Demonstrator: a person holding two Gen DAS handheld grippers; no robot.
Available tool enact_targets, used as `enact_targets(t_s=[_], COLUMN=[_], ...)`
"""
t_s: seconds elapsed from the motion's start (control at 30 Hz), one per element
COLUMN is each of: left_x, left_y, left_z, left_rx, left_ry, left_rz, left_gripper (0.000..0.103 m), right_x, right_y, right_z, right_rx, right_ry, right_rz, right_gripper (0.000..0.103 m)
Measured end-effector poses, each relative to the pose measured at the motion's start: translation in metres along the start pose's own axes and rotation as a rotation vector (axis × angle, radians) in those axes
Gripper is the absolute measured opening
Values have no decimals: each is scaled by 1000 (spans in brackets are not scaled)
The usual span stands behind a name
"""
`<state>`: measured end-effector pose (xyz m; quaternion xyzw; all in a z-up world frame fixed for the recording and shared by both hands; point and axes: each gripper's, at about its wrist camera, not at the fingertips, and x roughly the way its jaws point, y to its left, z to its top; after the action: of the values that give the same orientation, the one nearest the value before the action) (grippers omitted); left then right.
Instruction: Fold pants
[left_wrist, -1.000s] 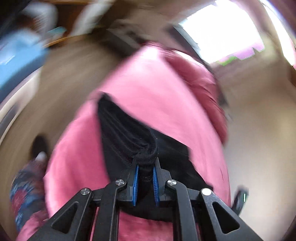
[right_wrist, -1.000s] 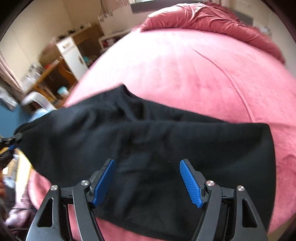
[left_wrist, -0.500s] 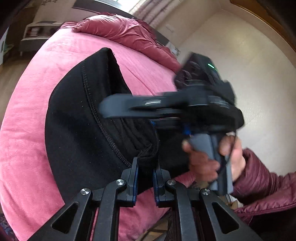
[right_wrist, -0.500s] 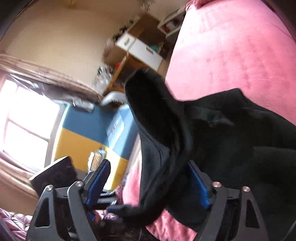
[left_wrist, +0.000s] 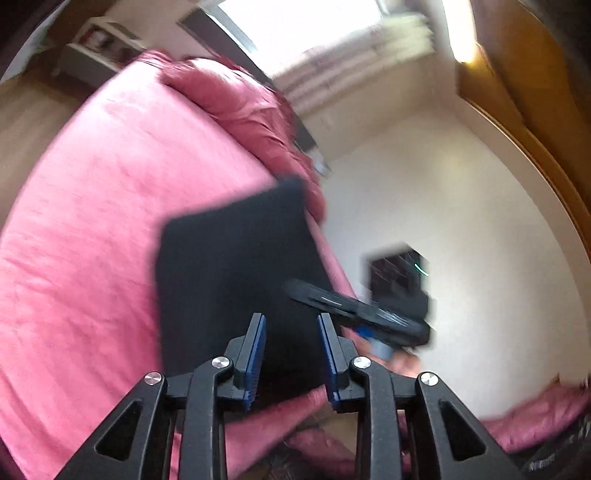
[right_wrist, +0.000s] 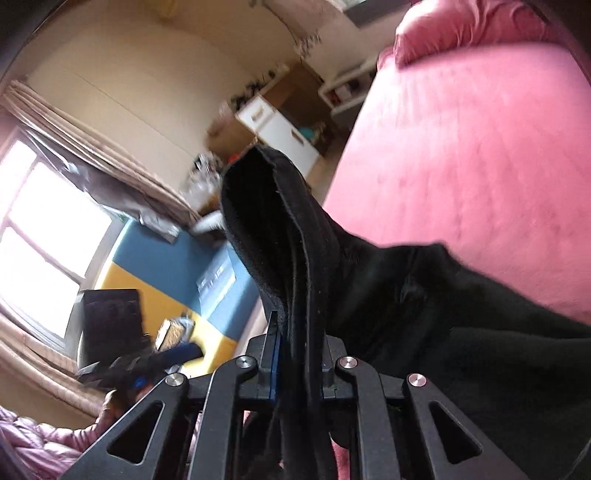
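Note:
The black pants (left_wrist: 229, 280) lie folded on the pink bed (left_wrist: 96, 221) near its right edge. My left gripper (left_wrist: 291, 354) is open and empty, just above the near end of the pants. My right gripper (right_wrist: 299, 354) is shut on a bunched edge of the black pants (right_wrist: 280, 236), which stands up from the jaws; the rest of the fabric (right_wrist: 461, 332) trails down to the right over the bed. The right gripper also shows in the left wrist view (left_wrist: 354, 310), at the pants' right side, blurred.
A rumpled pink duvet (left_wrist: 236, 99) lies at the head of the bed. A cream wall (left_wrist: 461, 221) is close on the right. A white cabinet (right_wrist: 277, 129), a window (right_wrist: 40, 229) and a blue and yellow wall (right_wrist: 207, 280) stand beyond the left bed edge.
My left gripper has let go of the pants and opened. My right gripper has closed on the bunched edge that lay between its open fingers. The pants now lie flatter on the bed.

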<state>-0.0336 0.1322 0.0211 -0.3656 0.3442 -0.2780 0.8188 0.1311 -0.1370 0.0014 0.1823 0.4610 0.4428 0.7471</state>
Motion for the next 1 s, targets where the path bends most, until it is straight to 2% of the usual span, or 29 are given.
enact_targets(t_s=[0.1,0.2,0.37,0.6,0.83,0.93,1.0], left_x=[21,45,96,153,188,200,199], left_y=[9,21,11,-7,-11,-11,-12], left_z=[6,6,-13,-38,-60,-65,-64], left_rx=[-3,-11,30,116,149,156,150], left_ry=[22,89,206,369,477,492,492], left_rz=[124,174,170,171,200,219,218], left_gripper=[29,29,29,29,29,29,29], right_x=[-29,-58,-98,-132,-135,-137,-144], right_y=[2,-6,-41,-131,-194,-207,-209], right_z=[2,-4,-19,-54,-81,-87,-90], right_rx=[3,28,125,343,473,504,522], right_ry=[-57,-103,-170,-195,-174,-183,-203], right_rz=[-13,-31,-116,-238,-304,-287,-291], right_gripper=[14,14,14,14,14,15,22])
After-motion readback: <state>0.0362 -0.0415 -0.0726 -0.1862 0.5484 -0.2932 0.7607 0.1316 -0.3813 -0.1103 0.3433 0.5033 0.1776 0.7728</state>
